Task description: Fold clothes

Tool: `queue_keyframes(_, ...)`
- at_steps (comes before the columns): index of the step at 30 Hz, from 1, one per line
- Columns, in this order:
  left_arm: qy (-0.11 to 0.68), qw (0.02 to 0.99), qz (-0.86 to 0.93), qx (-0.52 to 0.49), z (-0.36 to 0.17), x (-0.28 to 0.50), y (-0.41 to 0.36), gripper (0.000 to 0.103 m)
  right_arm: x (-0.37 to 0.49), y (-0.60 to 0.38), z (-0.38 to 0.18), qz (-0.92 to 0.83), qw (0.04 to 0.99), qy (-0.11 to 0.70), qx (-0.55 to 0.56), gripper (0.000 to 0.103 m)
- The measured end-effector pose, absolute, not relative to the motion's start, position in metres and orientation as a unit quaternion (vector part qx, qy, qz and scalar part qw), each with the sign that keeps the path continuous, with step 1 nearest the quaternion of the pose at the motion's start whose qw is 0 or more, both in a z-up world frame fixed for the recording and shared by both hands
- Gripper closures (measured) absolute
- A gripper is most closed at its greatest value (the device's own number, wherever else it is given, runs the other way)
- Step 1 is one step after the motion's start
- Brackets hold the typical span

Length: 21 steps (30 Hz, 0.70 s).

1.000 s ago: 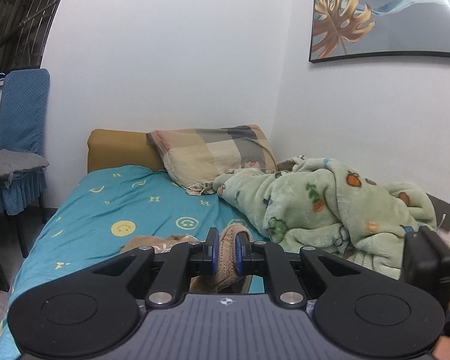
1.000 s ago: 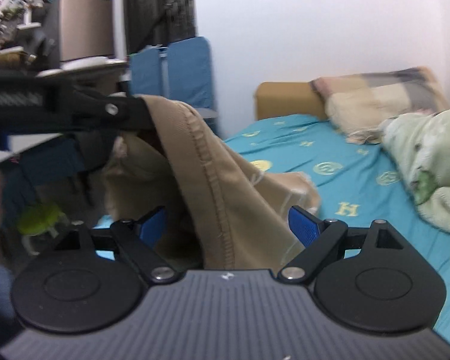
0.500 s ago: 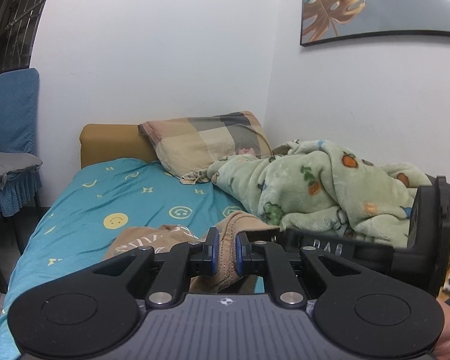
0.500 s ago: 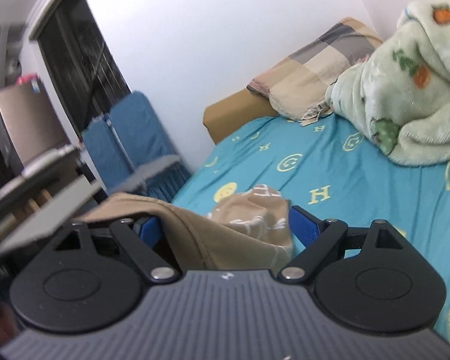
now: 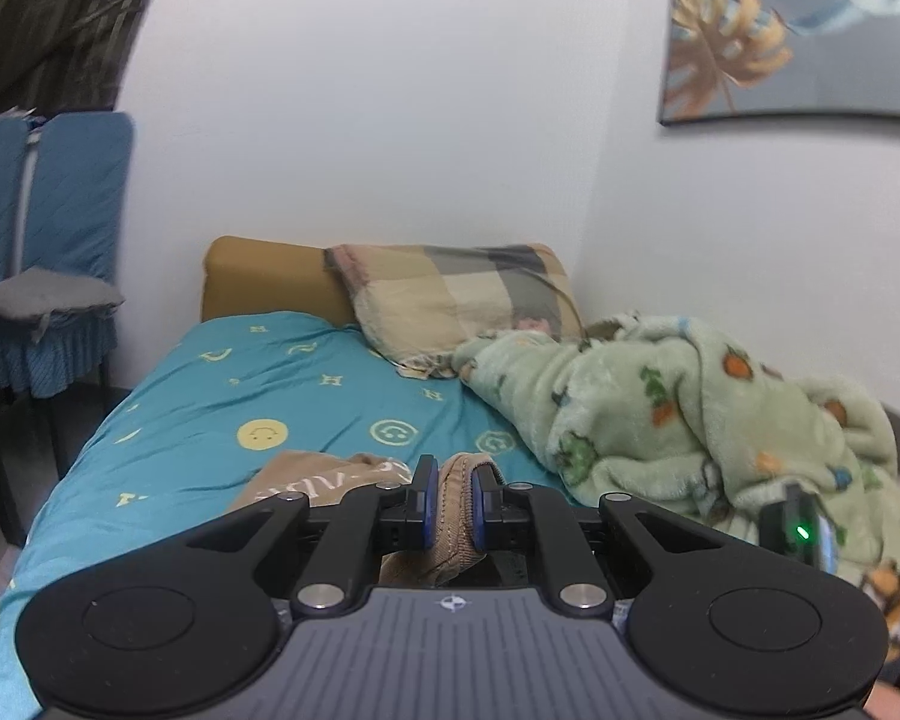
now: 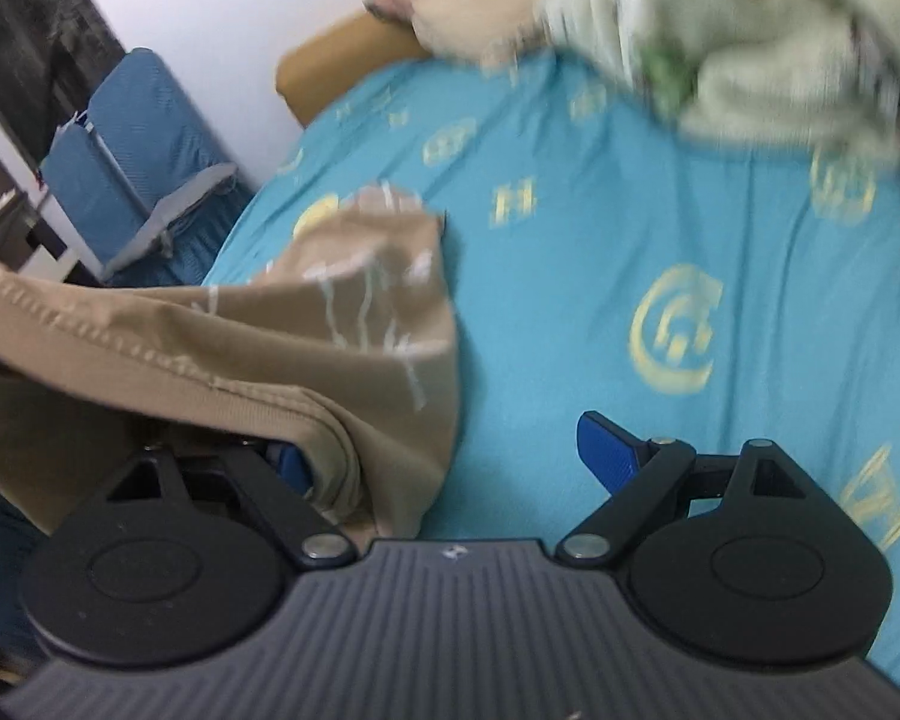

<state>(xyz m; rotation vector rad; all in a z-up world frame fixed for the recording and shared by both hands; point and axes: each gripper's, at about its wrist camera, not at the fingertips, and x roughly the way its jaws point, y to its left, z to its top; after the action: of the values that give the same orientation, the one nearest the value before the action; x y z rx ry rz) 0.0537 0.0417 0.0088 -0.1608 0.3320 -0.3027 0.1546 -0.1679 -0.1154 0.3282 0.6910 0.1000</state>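
Left wrist view: the left gripper [image 5: 450, 504] has its blue pads pinched nearly together on a stitched hem of the tan cotton garment with white lettering [image 5: 306, 480], the rest of which lies just beyond on the turquoise bedsheet printed with yellow smiley faces [image 5: 210, 408]. Farther back sit a rumpled pale-green fleece blanket [image 5: 678, 420], a checked beige pillow [image 5: 456, 294] and a mustard headboard [image 5: 264, 276]. Right wrist view, blurred: the right gripper [image 6: 444, 456] stands wide apart, gripping nothing; a fold of the garment [image 6: 306, 348] drapes over its left finger. A blue-covered chair [image 6: 138, 156] stands beside the bed.
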Motion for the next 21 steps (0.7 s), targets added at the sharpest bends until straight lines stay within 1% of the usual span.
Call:
queue_keyframes(3, 0.15, 0.974, -0.134, -0.104, 0.014, 0.05, 0.052, 0.091, 0.145, -0.15, -0.102, 0.026, 0.957, 0.282, 0.057, 0.014)
queue_keyframes(5, 0.136, 0.977, -0.122, -0.114, 0.018, 0.046, 0.058, 0.091, 0.147, -0.147, -0.103, 0.012, 0.959, 0.284, 0.026, 0.014)
queue_keyframes(6, 0.131, 0.977, -0.118, -0.12, 0.02, 0.044, 0.061, 0.091, 0.15, -0.147, -0.106, 0.012, 0.954, 0.298, 0.022, 0.014)
queue_keyframes(8, 0.131, 0.976, -0.111, -0.131, 0.021, 0.042, 0.067, 0.091, 0.156, -0.157, -0.113, 0.007, 0.944, 0.325, 0.05, 0.014)
queue_keyframes(10, 0.141, 0.974, -0.104, -0.142, 0.019, 0.04, 0.072, 0.091, 0.158, -0.169, -0.112, -0.011, 0.943, 0.322, 0.086, 0.014)
queue_keyframes(11, 0.148, 0.973, -0.101, -0.144, 0.018, 0.039, 0.074, 0.091, 0.154, -0.174, -0.106, -0.032, 0.951, 0.293, 0.097, 0.014)
queue_keyframes(13, 0.161, 0.972, -0.094, -0.146, 0.015, 0.038, 0.077, 0.091, 0.141, -0.184, -0.084, -0.062, 0.971, 0.205, 0.104, 0.014)
queue_keyframes(16, 0.197, 0.963, -0.098, -0.155, 0.008, 0.042, 0.079, 0.09, 0.122, -0.186, -0.059, -0.064, 0.989, 0.107, 0.082, 0.014)
queue_keyframes(18, 0.229, 0.956, -0.098, -0.152, -0.001, 0.048, 0.077, 0.089, 0.117, -0.185, -0.051, -0.057, 0.993, 0.081, 0.06, 0.014)
queue_keyframes(21, 0.283, 0.944, -0.1, -0.136, -0.018, 0.06, 0.069, 0.087, 0.114, -0.184, -0.05, -0.053, 0.994, 0.085, 0.035, 0.014)
